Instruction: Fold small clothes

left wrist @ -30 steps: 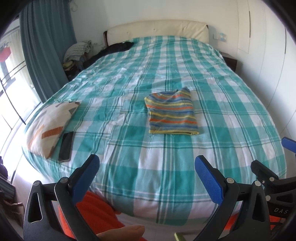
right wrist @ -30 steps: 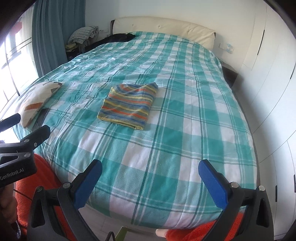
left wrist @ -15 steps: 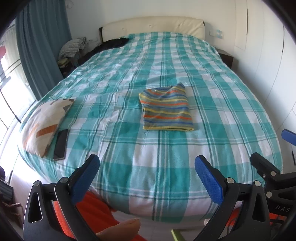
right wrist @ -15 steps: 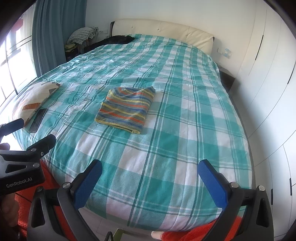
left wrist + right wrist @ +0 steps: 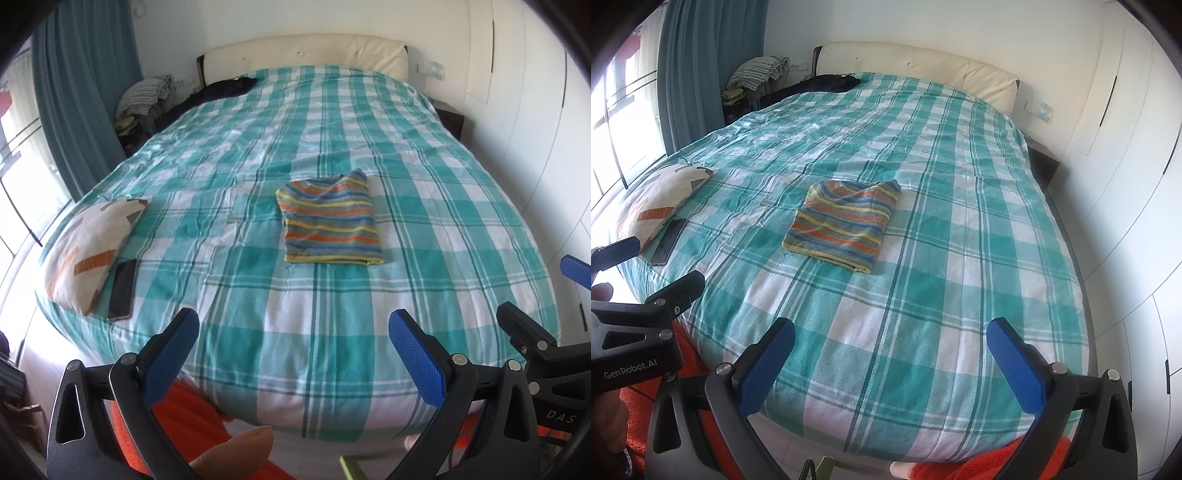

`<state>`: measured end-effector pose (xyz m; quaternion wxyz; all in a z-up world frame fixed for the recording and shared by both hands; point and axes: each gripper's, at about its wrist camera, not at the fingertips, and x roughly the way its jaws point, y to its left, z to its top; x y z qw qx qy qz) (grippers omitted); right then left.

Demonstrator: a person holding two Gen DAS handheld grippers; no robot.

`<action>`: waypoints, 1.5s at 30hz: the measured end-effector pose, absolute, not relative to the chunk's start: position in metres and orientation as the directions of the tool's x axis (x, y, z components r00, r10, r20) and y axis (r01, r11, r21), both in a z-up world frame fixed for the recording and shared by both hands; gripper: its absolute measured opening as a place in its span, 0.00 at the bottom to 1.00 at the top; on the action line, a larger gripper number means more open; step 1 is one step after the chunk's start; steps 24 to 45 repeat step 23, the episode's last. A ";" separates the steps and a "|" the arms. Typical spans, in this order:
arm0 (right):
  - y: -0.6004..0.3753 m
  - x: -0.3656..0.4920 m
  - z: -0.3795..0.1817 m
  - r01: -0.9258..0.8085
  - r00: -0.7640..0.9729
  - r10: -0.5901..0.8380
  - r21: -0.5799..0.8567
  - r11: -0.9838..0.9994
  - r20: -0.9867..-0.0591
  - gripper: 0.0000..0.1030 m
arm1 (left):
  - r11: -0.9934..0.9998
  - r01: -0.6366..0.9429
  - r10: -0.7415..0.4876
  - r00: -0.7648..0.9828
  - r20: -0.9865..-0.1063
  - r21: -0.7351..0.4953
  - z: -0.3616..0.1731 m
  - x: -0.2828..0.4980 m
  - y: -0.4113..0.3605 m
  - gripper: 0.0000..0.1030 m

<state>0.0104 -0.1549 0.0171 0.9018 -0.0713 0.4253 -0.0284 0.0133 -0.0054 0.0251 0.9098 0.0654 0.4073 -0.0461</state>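
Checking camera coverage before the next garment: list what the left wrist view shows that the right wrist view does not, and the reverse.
Only the left wrist view: the left gripper from behind, jaws open, and a fingertip at the bottom edge.
Only the right wrist view: the right gripper from behind, jaws open.
Both: the folded striped garment on the checked bedspread, the patterned pillow and the dark phone beside it.
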 end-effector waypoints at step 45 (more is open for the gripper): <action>-0.163 0.010 0.014 0.011 0.630 -0.118 -0.143 0.990 -0.768 0.99 | 0.989 0.139 -0.059 0.689 -0.722 0.051 0.035 0.013 -0.008 1.00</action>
